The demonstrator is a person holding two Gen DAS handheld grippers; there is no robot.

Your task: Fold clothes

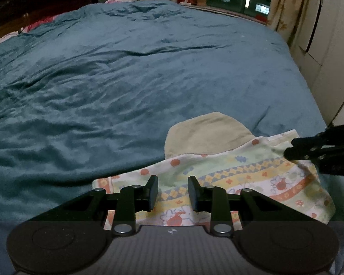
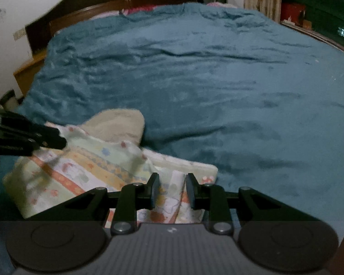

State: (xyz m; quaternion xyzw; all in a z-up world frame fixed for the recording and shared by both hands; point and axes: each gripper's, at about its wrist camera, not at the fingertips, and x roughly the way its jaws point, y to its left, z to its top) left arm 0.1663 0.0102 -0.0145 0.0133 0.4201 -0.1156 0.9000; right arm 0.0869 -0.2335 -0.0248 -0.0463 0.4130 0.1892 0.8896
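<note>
1. The patterned garment [image 1: 217, 183] lies rumpled at the lower centre, on the bed [image 1: 126, 80].
2. Left gripper [image 1: 173, 192] and right gripper [image 2: 172, 191]: jaws parted, holding nothing.
3. Folding looks barely begun.

On the blue blanket [image 1: 126, 80], two garments are counted: one patterned garment [image 1: 217, 178] and, behind it, one beige piece [image 1: 206, 135], possibly its hood.

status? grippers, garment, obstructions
Left gripper open over patterned garment. Right gripper open, a fold between its fingers. Beige cloth partly under the garment, on blue blanket.
</note>
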